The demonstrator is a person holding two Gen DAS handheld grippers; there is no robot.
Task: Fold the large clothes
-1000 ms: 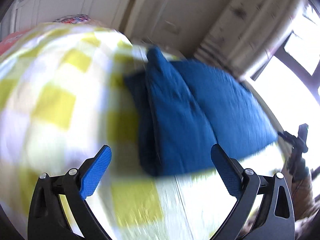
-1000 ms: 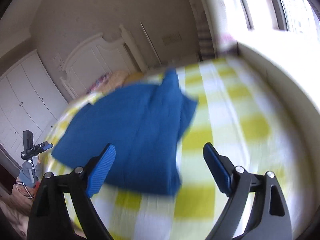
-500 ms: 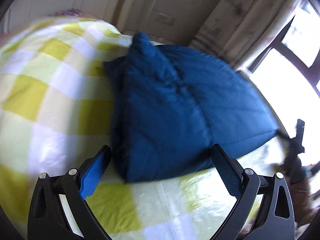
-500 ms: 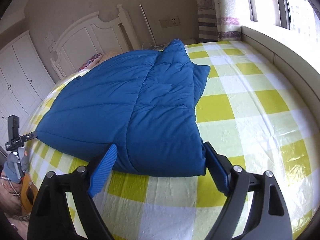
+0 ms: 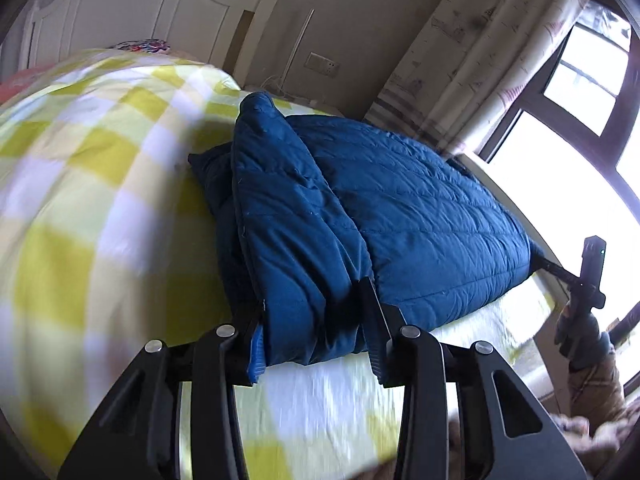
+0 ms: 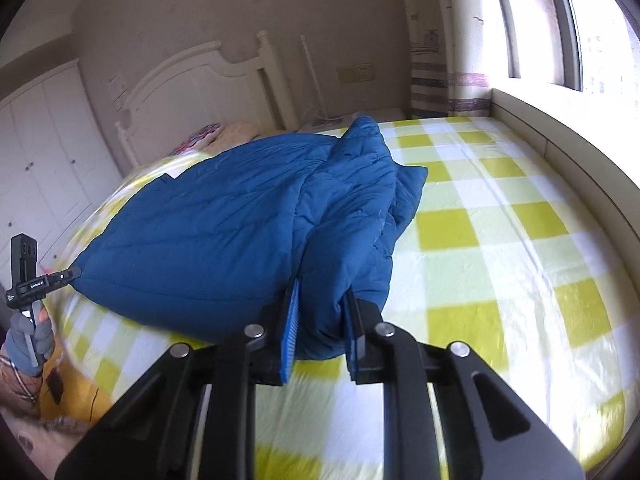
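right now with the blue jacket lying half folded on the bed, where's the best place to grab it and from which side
Grip the blue jacket at its near hem, on the thick folded-over flap, coming in low from the foot of the bed. That edge overhangs nothing, faces the grippers and bunches into a ridge narrow enough to pinch. The left gripper and right gripper are both shut on that hem.

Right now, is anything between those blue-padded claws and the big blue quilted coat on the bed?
Nothing visible: the left gripper and right gripper are each already clamped on the near edge of the blue quilted coat, lying on the checked bedsheet.
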